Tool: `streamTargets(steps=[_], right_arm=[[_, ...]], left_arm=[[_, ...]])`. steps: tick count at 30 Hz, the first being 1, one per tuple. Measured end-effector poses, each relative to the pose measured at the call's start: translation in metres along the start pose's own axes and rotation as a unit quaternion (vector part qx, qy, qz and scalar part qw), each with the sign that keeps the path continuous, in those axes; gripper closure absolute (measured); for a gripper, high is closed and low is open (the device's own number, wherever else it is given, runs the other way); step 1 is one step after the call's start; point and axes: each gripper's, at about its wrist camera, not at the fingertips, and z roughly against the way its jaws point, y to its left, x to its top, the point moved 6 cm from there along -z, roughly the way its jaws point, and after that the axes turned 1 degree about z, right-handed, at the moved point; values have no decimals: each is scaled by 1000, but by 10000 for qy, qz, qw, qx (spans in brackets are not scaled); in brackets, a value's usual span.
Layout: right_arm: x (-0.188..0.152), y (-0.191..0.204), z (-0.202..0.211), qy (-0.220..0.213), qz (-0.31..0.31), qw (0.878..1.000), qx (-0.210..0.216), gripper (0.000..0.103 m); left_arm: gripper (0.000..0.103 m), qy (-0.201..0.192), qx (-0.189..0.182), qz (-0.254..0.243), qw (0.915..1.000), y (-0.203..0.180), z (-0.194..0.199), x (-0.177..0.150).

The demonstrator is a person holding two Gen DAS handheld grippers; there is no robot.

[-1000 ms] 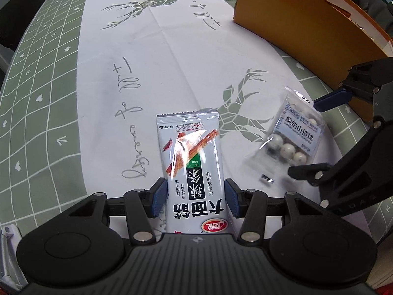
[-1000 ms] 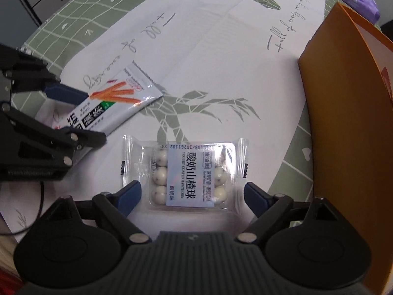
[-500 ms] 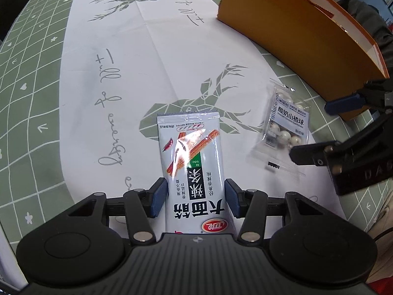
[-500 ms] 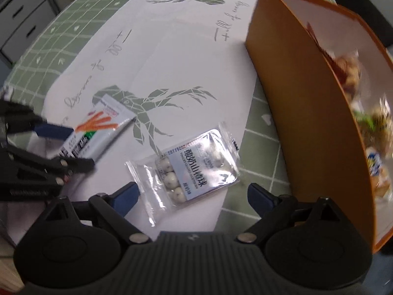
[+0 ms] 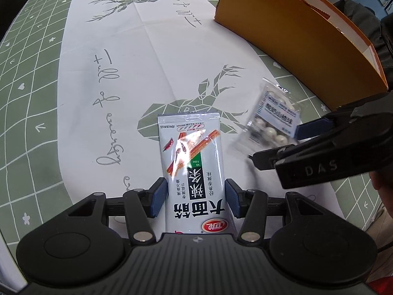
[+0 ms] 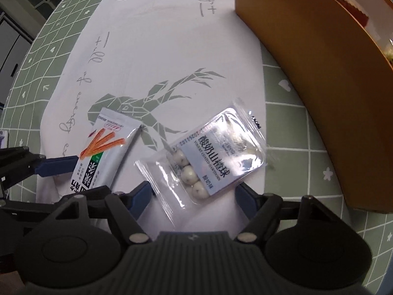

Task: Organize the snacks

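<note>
STEP: grasping two snacks | LEFT: left gripper point(image 5: 195, 194) clamped on strip pack point(image 5: 192, 162) lying on cloth point(image 5: 122, 49) | RIGHT: right gripper point(image 6: 194, 196) closing around ball pack point(image 6: 211, 157), pads not yet touching | NEXT: finish closing, lift both into box point(image 6: 319, 78).

We rolled our right gripper point(image 6: 194, 198) and began closing its jaws around the clear plastic packet of white yogurt-coated balls point(image 6: 208, 157), which went from square between the blue pads to lying skewed, its far end swung right toward the orange cardboard box point(image 6: 319, 93).
</note>
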Motion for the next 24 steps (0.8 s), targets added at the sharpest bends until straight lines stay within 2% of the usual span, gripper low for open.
streamTargets(steps=[2,6,10,14,16,17,20,24], right_arm=[[1,5,0,-89,290,9995,-37,39],[-2,7,-1,-133,1084,9932,-395,60],[-13,2,3,-93,1612,9853,-562,66],[-20,-17,9,19,1727,9831,-608,66],[-21,-23,10,100,1575,9858,-574,54],[-21,-24,9,113,1494,9875,-491,54],[-19,-21,6,128,1325,9907,-277,53],[-18,-17,5,67,1319,9909,-269,53]], left_arm=[[44,-9,-13,3,10000,0,0,0],[44,-11,-5,-8,10000,0,0,0],[42,-1,17,-28,10000,0,0,0],[29,49,78,-52,9999,-5,-3,2],[22,70,103,-99,9999,-8,-4,3],[20,71,118,-120,9998,-10,-5,3],[19,19,237,-223,9995,-13,-7,5],[20,-17,304,-285,9991,-14,-8,7]])
